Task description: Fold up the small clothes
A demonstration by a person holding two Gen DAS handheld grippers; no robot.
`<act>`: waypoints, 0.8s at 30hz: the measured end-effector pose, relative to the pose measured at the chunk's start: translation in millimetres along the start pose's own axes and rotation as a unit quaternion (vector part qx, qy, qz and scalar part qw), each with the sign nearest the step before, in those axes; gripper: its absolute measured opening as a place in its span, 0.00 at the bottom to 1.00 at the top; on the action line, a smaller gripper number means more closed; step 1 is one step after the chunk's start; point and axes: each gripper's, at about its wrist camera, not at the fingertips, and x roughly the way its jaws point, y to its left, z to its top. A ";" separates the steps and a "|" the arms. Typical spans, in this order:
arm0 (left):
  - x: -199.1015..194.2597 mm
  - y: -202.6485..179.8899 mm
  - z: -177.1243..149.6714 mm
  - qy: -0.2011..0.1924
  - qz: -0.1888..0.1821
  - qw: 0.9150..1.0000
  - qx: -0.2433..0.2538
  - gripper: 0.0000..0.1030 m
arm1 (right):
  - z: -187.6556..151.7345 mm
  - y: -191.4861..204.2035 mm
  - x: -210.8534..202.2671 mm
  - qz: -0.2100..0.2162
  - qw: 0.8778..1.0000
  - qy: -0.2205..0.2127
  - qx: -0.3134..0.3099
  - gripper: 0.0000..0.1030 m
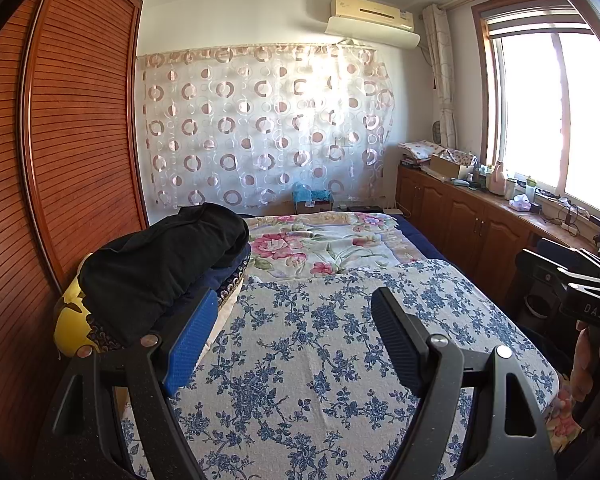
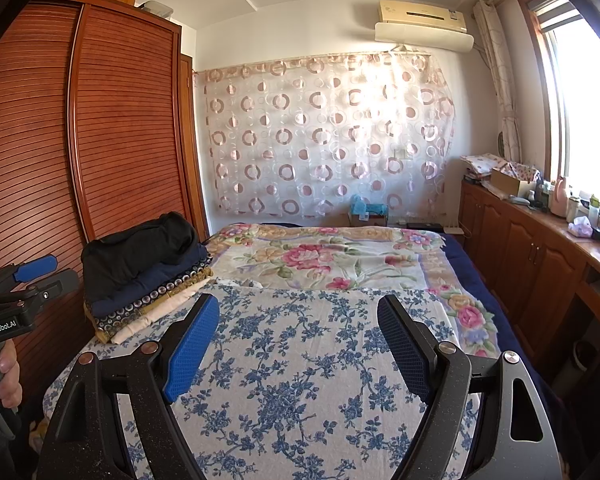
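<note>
A stack of folded clothes (image 1: pixel 160 268), black on top with dark blue and patterned pieces below, sits at the bed's left edge; it also shows in the right wrist view (image 2: pixel 144 272). My left gripper (image 1: pixel 296 336) is open and empty above the blue-flowered sheet (image 1: pixel 324 360), just right of the stack. My right gripper (image 2: pixel 300 340) is open and empty above the same sheet (image 2: pixel 300 380). The left gripper also shows at the left of the right wrist view (image 2: pixel 36 272), and the right gripper's body shows at the right edge of the left wrist view (image 1: pixel 580 288).
A pink-flowered blanket (image 1: pixel 324 248) covers the far half of the bed. A slatted wooden wardrobe (image 1: pixel 80 120) stands close on the left. Wooden cabinets (image 1: pixel 472 216) with clutter run under the window on the right. A circle-patterned curtain (image 1: pixel 260 128) hangs behind.
</note>
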 end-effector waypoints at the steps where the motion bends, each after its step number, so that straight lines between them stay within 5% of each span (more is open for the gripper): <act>1: -0.2 -0.4 0.2 0.000 0.000 1.000 0.000 0.77 | 0.1 0.0 0.0 -0.001 1.000 0.000 0.000 0.80; 24: -0.2 -1.8 -1.1 0.000 0.000 1.000 0.000 0.77 | -1.3 -0.4 -1.2 -0.003 1.000 0.000 0.001 0.80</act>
